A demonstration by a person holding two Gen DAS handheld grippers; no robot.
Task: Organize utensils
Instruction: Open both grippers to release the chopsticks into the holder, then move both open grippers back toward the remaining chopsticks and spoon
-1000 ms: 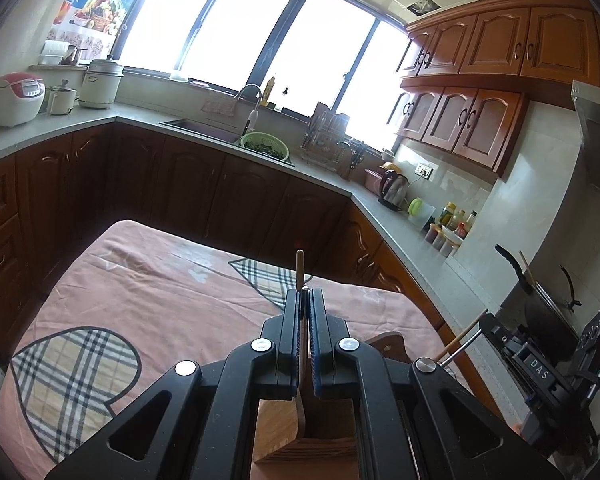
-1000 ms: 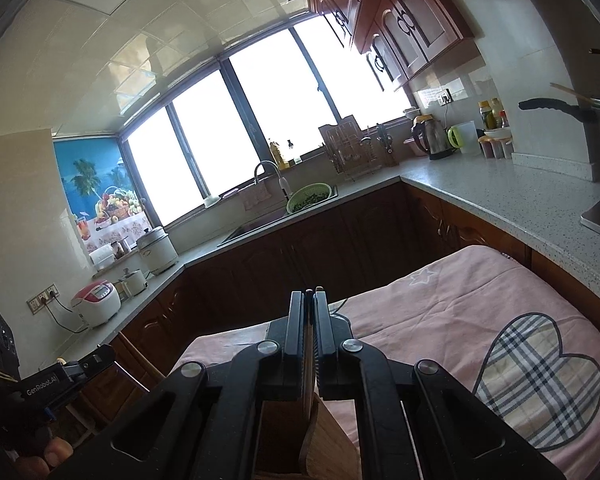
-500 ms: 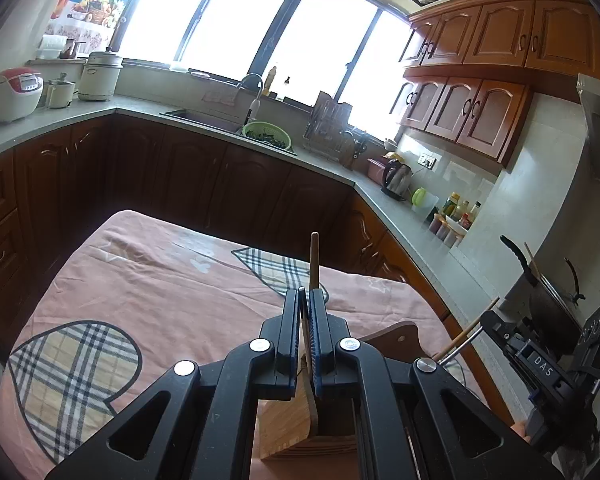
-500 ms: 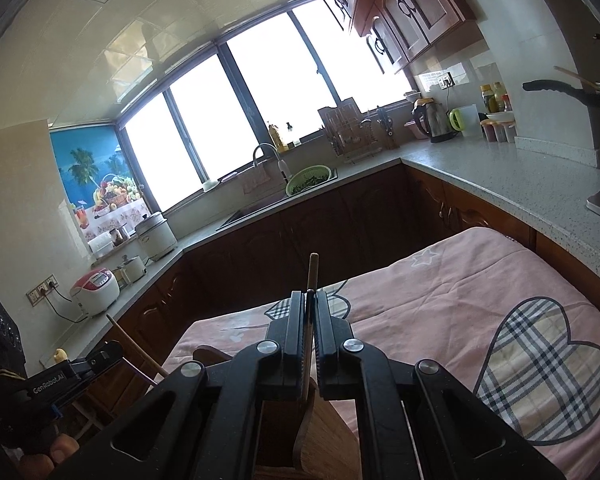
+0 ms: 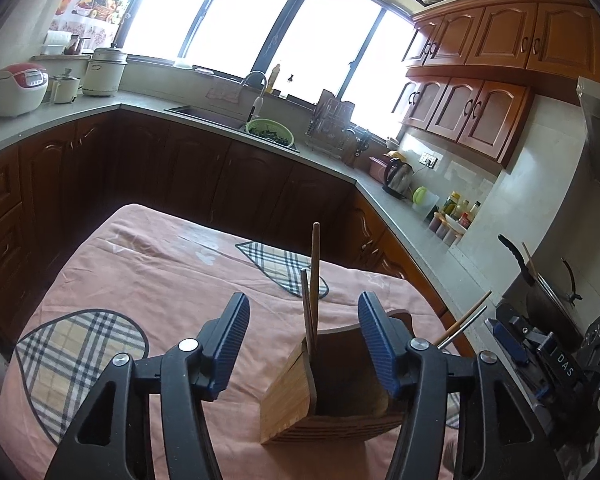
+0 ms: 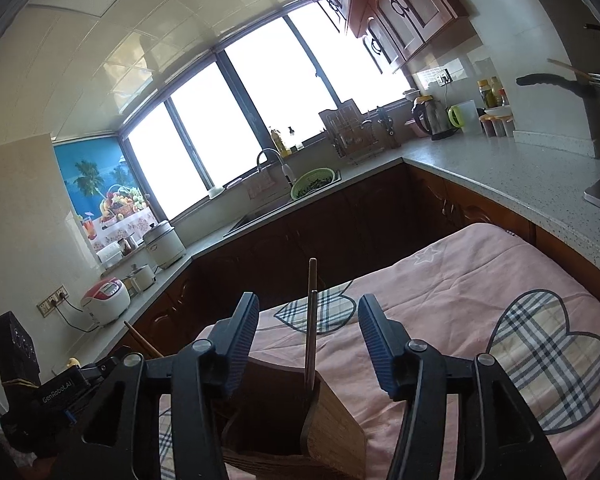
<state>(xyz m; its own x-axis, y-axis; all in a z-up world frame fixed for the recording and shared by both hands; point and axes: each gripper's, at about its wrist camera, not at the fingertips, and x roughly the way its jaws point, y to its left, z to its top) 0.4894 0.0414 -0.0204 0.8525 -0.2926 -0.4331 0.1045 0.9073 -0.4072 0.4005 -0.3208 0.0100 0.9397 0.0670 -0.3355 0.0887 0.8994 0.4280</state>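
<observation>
A wooden utensil holder stands on the pink cloth-covered table. Two chopsticks stand upright in it, leaning in a corner. My left gripper is open and empty just above the holder's mouth. In the right wrist view the same holder and chopsticks sit between the open, empty fingers of my right gripper. The other gripper shows at the right of the left wrist view with chopstick ends beside it; the left gripper's body shows at lower left in the right wrist view.
The table has plaid heart patches. Dark wooden cabinets and a grey countertop with a sink, green colander, dish rack, kettle and rice cookers run behind it. A pot stands at the right.
Both grippers opened from shut, letting go of the chopsticks, which now stand in the holder. Both cameras tipped down a little over the holder.
</observation>
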